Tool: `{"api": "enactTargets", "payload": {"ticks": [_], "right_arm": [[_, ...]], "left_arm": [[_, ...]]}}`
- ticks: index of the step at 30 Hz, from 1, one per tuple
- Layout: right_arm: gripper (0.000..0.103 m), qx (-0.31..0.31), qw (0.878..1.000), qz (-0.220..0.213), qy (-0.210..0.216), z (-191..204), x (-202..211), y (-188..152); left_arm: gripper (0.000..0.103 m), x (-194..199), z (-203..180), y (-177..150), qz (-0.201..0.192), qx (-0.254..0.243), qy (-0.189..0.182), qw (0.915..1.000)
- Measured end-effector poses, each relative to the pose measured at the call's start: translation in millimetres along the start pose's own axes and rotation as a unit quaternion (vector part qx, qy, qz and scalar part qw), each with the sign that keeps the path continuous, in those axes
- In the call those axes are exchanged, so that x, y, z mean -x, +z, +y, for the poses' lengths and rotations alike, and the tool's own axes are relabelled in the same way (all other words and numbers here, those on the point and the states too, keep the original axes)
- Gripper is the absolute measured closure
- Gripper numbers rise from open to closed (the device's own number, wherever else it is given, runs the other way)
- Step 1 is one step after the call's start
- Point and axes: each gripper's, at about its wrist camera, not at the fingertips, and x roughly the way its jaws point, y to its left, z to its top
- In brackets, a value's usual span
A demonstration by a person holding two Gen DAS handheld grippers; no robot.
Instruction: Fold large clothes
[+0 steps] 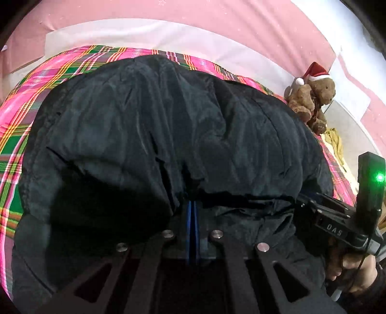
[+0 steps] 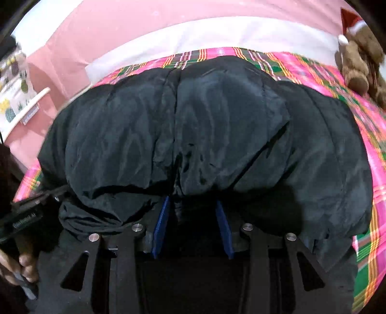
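Black linkage bars fill the bottom of both wrist views, and right ahead of them lies the black padded jacket (image 1: 168,135), a bulky heap that covers most of the bed. Under it spreads a pink, green and yellow plaid bedspread (image 1: 21,116), showing from 9 to 1 o'clock around the jacket. Beyond, at 12 o'clock, runs a white band of bedding (image 1: 144,33) against a pink wall (image 1: 217,14). A brown teddy bear (image 1: 313,101) in a red Santa hat sits at 2 o'clock on the bed's edge.

Both tools point steeply down at the jacket's near hem. The left gripper (image 1: 193,212) has its blue jaws clenched together, their tips buried under a fold of the jacket, so whether cloth is pinched there cannot be told. The right gripper (image 2: 193,207) has its jaws released and standing apart, with jacket fabric bulging over the gap. At 4 o'clock in the left view a hand (image 1: 357,273) grips the other tool's handle, cut off by the frame. The right view is motion-blurred toward its edges.
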Motion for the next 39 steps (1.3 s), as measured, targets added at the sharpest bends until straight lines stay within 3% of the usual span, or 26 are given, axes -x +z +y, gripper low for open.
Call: {"api": "enactTargets", "payload": {"ticks": [5,11,14,17,20,26,30,34,36,39], "right_arm": [[0.064,-0.016,1.0,0.008,0.013,-2.9,22.8,4.2],[0.064,-0.015,0.997,-0.076,0.005,-16.4,77.5,36.6],[0.064,-0.013,0.997,-0.078,-0.011,-21.7,65.2,56.2],[0.064,-0.021,0.998,-0.049,-0.038,-32.8,33.8,63.1],[0.064,-0.028,0.998,-0.014,-0.045,-46.0,3.9,49.5],[0.064,-0.025,0.998,-0.019,-0.054,-47.0,5.7,43.9],[0.064,-0.031,0.996,-0.068,-0.04,-47.4,40.2,65.9],[0.064,-0.029,0.995,-0.092,-0.017,-41.9,44.9,98.2],[0.064,-0.017,0.997,-0.079,-0.017,-37.2,27.1,111.3],[0.064,-0.023,0.999,-0.023,-0.022,-44.2,-14.7,117.6]], "left_arm": [[0.1,35.6,-6.1,2.8,-0.002,-0.005,-0.01,0.9999],[0.097,72.0,6.0,44.0,-0.074,-0.02,0.007,0.997],[0.095,54.3,32.7,69.0,-0.08,0.004,0.038,0.9961],[0.095,20.1,55.4,72.1,-0.05,0.028,0.061,0.9964],[0.093,-0.5,67.5,52.0,-0.039,0.047,0.032,0.9976],[0.094,14.2,61.2,52.8,-0.041,0.037,0.045,0.9975],[0.094,43.0,46.6,79.1,-0.088,0.003,0.041,0.9952],[0.094,26.0,47.1,117.5,-0.096,-0.003,0.048,0.9942],[0.094,0.5,54.2,126.2,-0.075,0.002,0.061,0.9953],[0.094,-34.1,66.1,117.7,-0.047,0.006,0.072,0.9963]]}}
